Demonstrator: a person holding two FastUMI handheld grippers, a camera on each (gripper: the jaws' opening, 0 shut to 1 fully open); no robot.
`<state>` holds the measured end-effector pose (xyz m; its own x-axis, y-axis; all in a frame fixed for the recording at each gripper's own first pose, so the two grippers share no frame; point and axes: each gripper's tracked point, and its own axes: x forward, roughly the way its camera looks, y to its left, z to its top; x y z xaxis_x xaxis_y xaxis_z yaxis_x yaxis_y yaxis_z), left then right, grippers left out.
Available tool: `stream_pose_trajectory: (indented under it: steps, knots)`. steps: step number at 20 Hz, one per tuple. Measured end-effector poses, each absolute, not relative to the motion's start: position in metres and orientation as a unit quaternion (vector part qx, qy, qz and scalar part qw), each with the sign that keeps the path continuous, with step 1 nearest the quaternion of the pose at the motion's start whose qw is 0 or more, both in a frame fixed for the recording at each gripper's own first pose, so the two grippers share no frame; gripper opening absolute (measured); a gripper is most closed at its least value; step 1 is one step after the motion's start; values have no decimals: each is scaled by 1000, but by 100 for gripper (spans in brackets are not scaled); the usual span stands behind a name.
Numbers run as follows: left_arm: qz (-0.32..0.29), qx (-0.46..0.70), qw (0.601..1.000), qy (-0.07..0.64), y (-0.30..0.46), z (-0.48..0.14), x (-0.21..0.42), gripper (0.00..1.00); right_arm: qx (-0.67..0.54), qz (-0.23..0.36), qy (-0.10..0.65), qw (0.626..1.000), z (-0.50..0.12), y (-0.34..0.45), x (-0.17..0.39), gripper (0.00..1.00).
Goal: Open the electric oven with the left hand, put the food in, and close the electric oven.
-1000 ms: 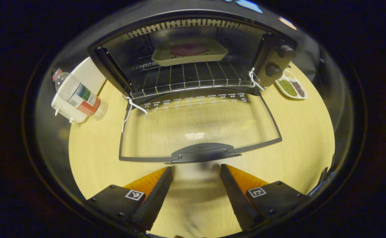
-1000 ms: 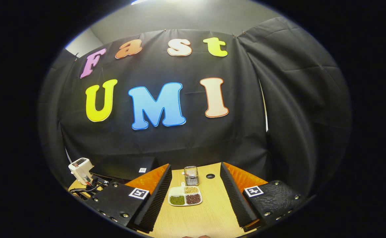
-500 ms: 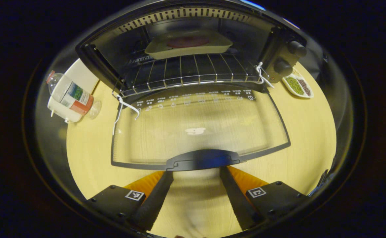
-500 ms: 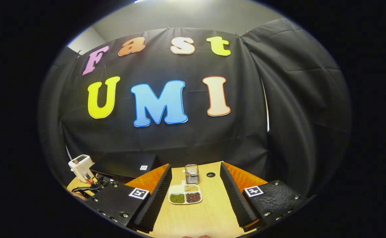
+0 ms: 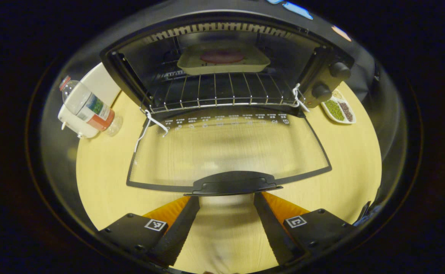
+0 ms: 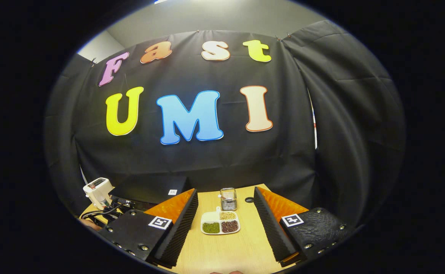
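1. Since half a second ago the left gripper (image 5: 226, 220) has drawn back slightly; the door handle (image 5: 233, 183) sits a touch higher in its view, just ahead of the fingertips.
2. Its jaws are spread, gripping nothing, likely lined up to lift the handle.
3. The oven (image 5: 226, 61) stands at 12 o'clock, glass door (image 5: 228, 148) folded flat; the food tray (image 5: 222, 60) rests on the rack (image 5: 216, 89), so closing remains.
4. The right gripper (image 6: 226, 232) hangs released over the table (image 6: 226, 255), clear of the oven, a divided dish (image 6: 220, 223) ahead.
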<state>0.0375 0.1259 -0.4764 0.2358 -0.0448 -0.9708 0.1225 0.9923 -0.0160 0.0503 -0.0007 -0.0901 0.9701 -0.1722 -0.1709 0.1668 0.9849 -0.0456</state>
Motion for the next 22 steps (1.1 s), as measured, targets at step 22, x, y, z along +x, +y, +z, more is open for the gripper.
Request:
stream_pose_trajectory:
  steps: [22]
  knots:
    - [-65, 37, 845, 529, 123, -418, 66, 100, -8, -94, 95, 991, -100, -9, 46, 90]
